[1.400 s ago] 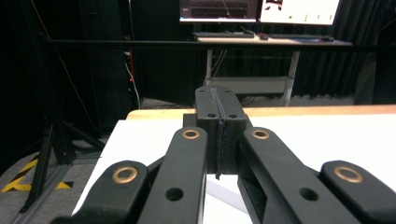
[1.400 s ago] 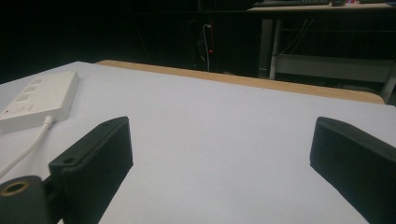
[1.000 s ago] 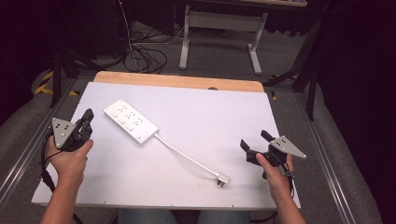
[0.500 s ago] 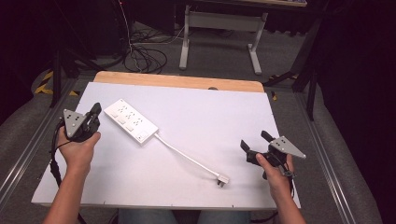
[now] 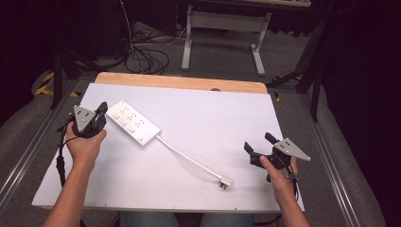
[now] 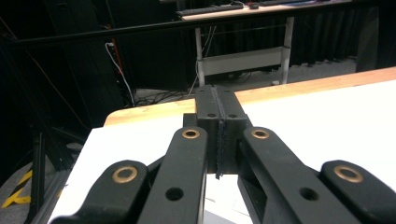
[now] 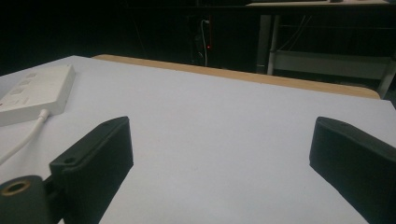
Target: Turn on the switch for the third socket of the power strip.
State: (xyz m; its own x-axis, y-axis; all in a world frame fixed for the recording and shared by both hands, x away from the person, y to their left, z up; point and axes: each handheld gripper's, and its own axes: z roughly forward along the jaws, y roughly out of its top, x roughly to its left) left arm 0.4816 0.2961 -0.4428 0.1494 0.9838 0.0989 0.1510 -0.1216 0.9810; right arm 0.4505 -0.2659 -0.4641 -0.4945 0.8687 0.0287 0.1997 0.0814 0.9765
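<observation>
At far-left worktop point(image 5: 198, 118), we bring clenched, empty left tongs point(image 5: 100, 113) beside white rectangular plastic power strip point(image 5: 132, 123); right tongs point(image 5: 257, 147) released, idle. Next: we must spread left tongs, grasp strip.

A white-topped table point(image 5: 198, 113) with a bare wooden strip along its far edge fills the middle of the high view. On it, left of centre, lies a white power strip point(image 5: 133, 122), set diagonally. Its white cable point(image 5: 187, 157) runs toward the lower right and ends in a plug point(image 5: 226, 182).
</observation>
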